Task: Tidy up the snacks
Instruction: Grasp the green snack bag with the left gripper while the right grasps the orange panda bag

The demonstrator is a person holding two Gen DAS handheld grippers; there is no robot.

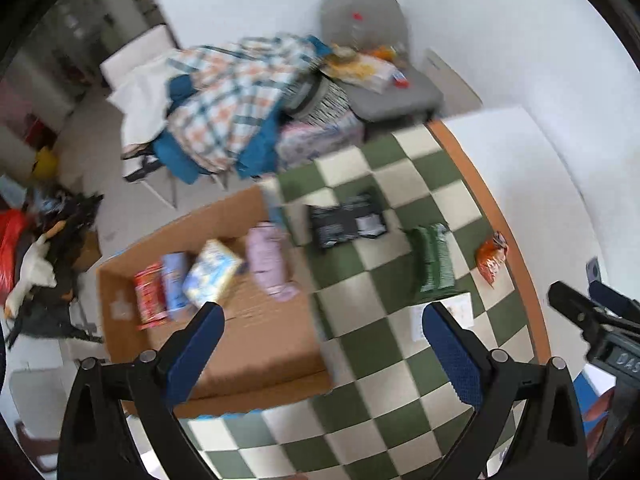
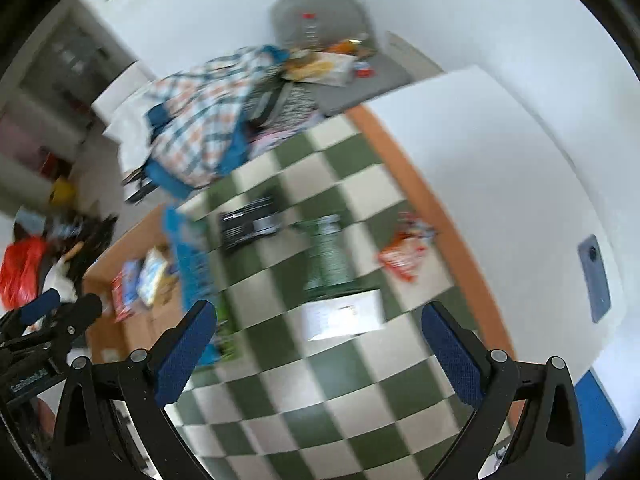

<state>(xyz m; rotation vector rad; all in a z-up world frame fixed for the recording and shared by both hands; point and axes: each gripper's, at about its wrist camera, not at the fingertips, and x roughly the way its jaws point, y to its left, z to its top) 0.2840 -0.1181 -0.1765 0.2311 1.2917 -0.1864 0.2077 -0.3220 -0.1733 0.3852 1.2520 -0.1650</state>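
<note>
My left gripper (image 1: 322, 316) is open and empty, hovering over the near edge of the cardboard box (image 1: 256, 344). Inside the box lie a red pack (image 1: 149, 296), a blue pack (image 1: 175, 284), a pale blue-yellow pack (image 1: 212, 276) and a lilac pack (image 1: 269, 262). On the green-checked tablecloth (image 1: 360, 360) lie a black pouch (image 1: 347, 222), a green packet (image 1: 432, 260), an orange packet (image 1: 492, 260) and a white box (image 1: 460, 308). My right gripper (image 2: 319, 316) is open and empty above the cloth, with the white box (image 2: 342, 316), green packet (image 2: 328, 256), black pouch (image 2: 250, 224) and orange packet (image 2: 404, 252) ahead.
The box (image 2: 132, 320) sits at the table's left side. A grey chair (image 1: 376, 60) with clutter and a pile of checked fabric (image 1: 232, 100) stand beyond the table. A white wall (image 1: 520, 60) runs along the right. Bags and clothes (image 1: 48, 240) lie on the floor to the left.
</note>
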